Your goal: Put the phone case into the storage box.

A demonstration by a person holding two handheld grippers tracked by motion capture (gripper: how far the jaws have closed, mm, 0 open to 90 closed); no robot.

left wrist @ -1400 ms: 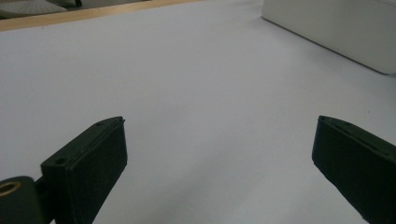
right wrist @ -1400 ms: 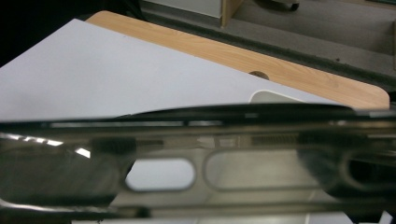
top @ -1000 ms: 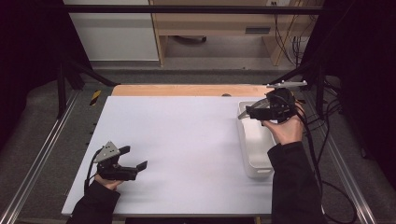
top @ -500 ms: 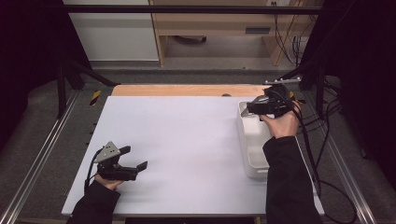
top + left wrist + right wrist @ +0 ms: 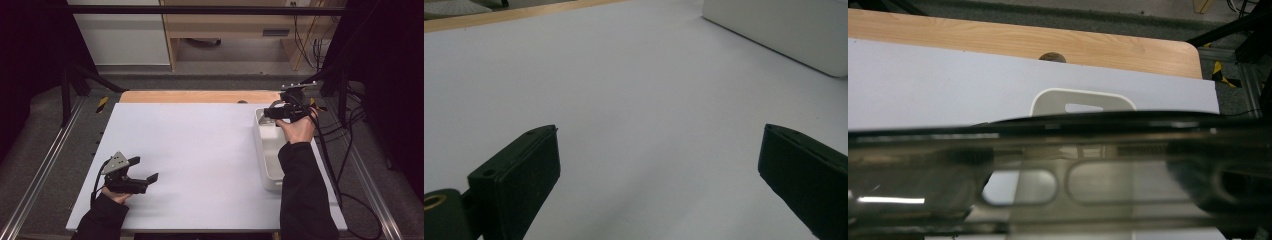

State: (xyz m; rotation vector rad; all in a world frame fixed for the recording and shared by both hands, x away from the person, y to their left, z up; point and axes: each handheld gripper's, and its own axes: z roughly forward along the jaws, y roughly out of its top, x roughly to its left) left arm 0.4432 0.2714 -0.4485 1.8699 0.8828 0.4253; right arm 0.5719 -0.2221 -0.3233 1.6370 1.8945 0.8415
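White table sheet [image 5: 200,150]; wooden edge [image 5: 200,96]; grey floor [image 5: 45,120]

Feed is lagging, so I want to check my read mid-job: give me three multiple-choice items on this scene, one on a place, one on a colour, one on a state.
1. Where are the right tongs?
A. Over the far end of the tray
B. At the near left corner of the table
C. Down on the floor

2. What colour is the tray?
A. Red
B. White
C. Green

3. How do the left tongs stand?
A. Shut on a cloth
B. Shut on the tray's rim
C. Open, with nothing between them

Answers:
1 A, since the high view shows the hand holding them above the tray's far end.
2 B, as it looks white in the high view and the left gripper view.
3 C, because the left gripper view shows the jaws wide apart over the bare board.
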